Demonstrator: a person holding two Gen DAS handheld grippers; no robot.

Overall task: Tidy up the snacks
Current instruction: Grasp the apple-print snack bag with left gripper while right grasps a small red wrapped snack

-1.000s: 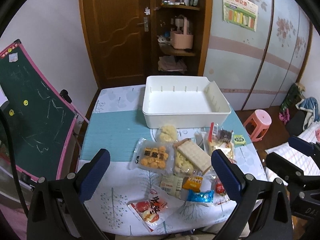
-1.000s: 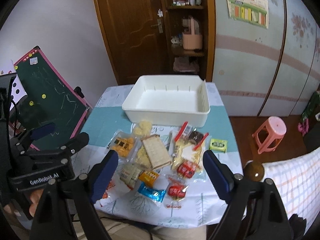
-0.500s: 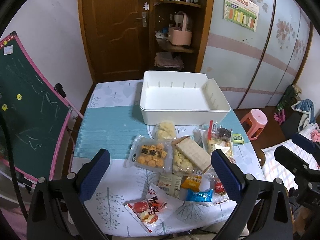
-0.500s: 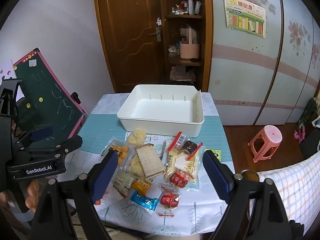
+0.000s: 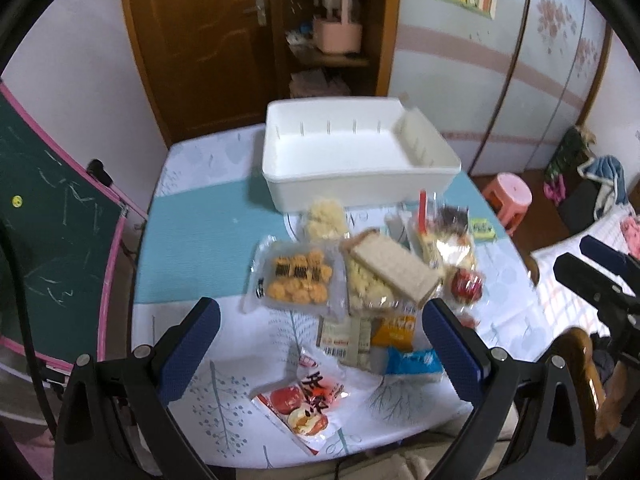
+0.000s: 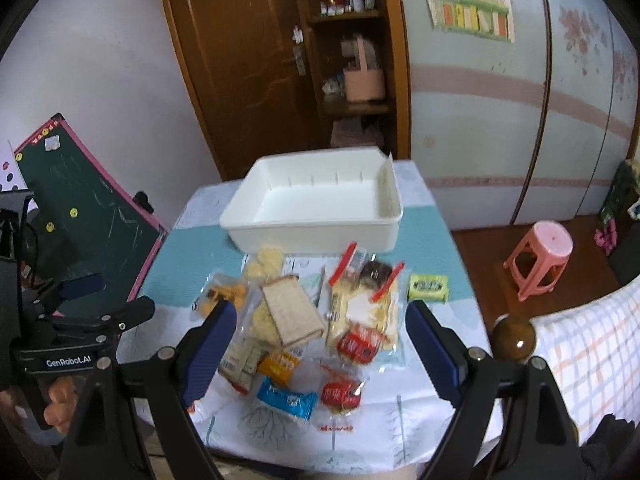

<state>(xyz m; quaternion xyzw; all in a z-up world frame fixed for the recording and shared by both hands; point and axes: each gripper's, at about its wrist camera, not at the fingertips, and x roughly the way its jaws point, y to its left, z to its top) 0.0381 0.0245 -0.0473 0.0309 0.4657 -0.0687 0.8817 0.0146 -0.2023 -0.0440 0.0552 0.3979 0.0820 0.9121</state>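
Our left gripper (image 5: 320,344) and our right gripper (image 6: 320,344) both hang above the near edge of the table (image 5: 192,240), jaws spread wide and holding nothing. Ahead of and below both lies the heap of snack packets, and beyond the heap, toward the far edge, stands the white bin (image 5: 356,168), with nothing inside it as far as we can see. We judge that the coming move turns on this line: tongs, heap, bin, one behind the other.

Nearest the left gripper lies the red-and-white packet (image 5: 304,400), its long axis running diagonally from near right to far left. Nearest the right gripper lie the blue packet (image 6: 286,398) and a red packet (image 6: 340,392), just beside each other.

Farther out, a tray of orange biscuits (image 5: 296,276) sits left of the long cracker pack (image 5: 394,272), which lies tilted atop a bag of pale puffs. A green packet (image 6: 427,287) lies apart at the right.
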